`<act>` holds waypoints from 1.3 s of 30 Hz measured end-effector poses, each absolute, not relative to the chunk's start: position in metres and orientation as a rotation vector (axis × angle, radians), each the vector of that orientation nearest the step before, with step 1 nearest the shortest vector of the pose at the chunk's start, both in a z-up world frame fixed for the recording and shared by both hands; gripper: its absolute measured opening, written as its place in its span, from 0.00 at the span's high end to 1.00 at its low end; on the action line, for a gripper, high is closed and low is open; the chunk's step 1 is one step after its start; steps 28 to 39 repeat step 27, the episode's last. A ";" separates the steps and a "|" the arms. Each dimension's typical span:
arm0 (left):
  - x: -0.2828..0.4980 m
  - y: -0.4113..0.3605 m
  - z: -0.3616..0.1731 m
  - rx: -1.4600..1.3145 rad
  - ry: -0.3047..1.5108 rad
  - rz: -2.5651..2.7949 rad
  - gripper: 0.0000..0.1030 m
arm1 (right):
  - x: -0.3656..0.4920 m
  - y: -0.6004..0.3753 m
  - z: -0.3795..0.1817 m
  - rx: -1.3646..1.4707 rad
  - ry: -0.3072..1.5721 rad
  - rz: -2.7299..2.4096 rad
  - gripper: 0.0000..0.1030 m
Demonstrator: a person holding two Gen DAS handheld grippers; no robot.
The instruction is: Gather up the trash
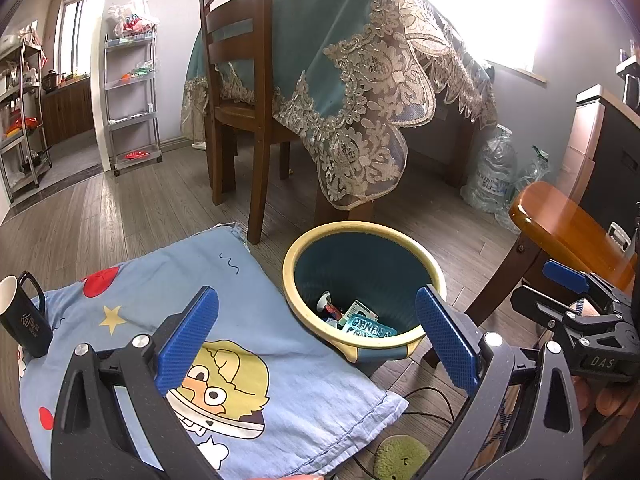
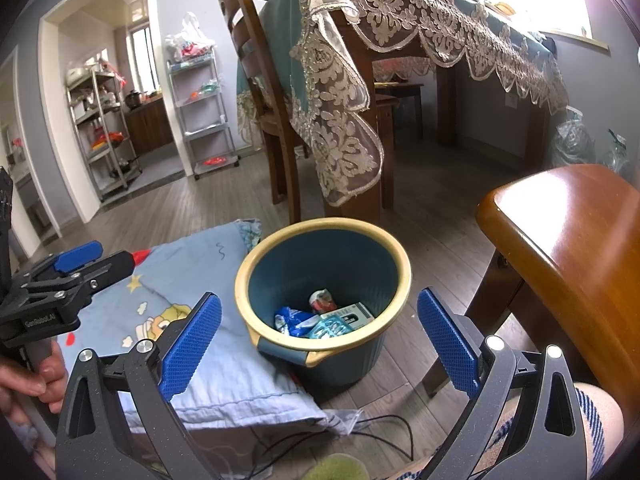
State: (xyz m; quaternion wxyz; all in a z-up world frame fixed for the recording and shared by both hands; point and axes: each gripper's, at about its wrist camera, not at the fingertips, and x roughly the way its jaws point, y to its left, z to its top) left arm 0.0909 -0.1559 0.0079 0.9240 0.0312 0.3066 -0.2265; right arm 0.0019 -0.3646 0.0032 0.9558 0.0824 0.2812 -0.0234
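Left gripper [image 1: 316,332]: jaws spread wide, nothing between the blue pads; its body reads "GenRobot.AI" (seen from the right wrist view, small and hard to read).
Right gripper [image 2: 320,336]: jaws likewise spread wide and empty; the lettering "DAS" shows on its body in the left wrist view.
Trash bin [image 2: 256,276]: blue bucket with a cream rim, standing on the wood floor just ahead of both pairs of jaws, between the pads in each view.
Trash [image 2: 328,316]: lies at the bottom of the bin: a teal blister pack, a small white-and-green box, a crumpled blue wrapper and a red-and-white scrap (printing on them too small to read).
Cartoon cloth [image 1: 248,344]: light blue, with a yellow-haired figure, a star and red shapes, under and ahead of the left pad of each gripper, its edge touching the bin.
Black mug [image 1: 26,316]: white inside, pale characters on its side that I cannot read, standing on the cloth well to the left of the left gripper's jaws.
Wooden stool [image 2: 568,248]: glossy seat to the right of the right gripper's jaws, beside the bin.
Water jugs [image 1: 494,176]: clear, far ahead to the right, label unreadable.
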 end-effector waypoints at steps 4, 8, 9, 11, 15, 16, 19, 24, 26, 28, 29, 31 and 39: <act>0.091 -0.156 0.008 0.064 0.627 -0.468 0.06 | 0.002 -0.365 0.003 0.168 0.571 -0.047 0.05; 0.088 -0.157 0.007 0.064 0.623 -0.491 0.06 | 0.002 -0.364 0.003 0.167 0.571 -0.047 0.05; 0.087 -0.158 0.007 0.066 0.620 -0.498 0.06 | 0.002 -0.365 0.003 0.168 0.572 -0.047 0.05; 0.086 -0.159 0.007 0.072 0.617 -0.506 0.06 | 0.002 -0.364 0.003 0.168 0.572 -0.048 0.05; 0.088 -0.158 0.007 0.069 0.623 -0.498 0.06 | 0.002 -0.365 0.003 0.168 0.572 -0.047 0.05; 0.089 -0.157 0.006 0.065 0.627 -0.493 0.06 | 0.002 -0.365 0.003 0.168 0.572 -0.047 0.05; 0.089 -0.156 0.006 0.065 0.630 -0.485 0.06 | 0.002 -0.364 0.003 0.168 0.572 -0.047 0.05; 0.090 -0.156 0.006 0.070 0.630 -0.487 0.06 | 0.002 -0.365 0.004 0.168 0.572 -0.047 0.05; 0.090 -0.156 0.006 0.072 0.631 -0.486 0.06 | 0.002 -0.364 0.003 0.169 0.572 -0.047 0.05; 0.090 -0.155 0.006 0.071 0.632 -0.484 0.06 | 0.002 -0.365 0.004 0.169 0.572 -0.047 0.05; 0.090 -0.155 0.006 0.071 0.632 -0.484 0.06 | 0.002 -0.365 0.004 0.169 0.572 -0.047 0.05; 0.090 -0.155 0.006 0.071 0.632 -0.484 0.06 | 0.002 -0.365 0.004 0.169 0.572 -0.047 0.05; 0.090 -0.155 0.006 0.071 0.632 -0.484 0.06 | 0.002 -0.365 0.004 0.169 0.572 -0.047 0.05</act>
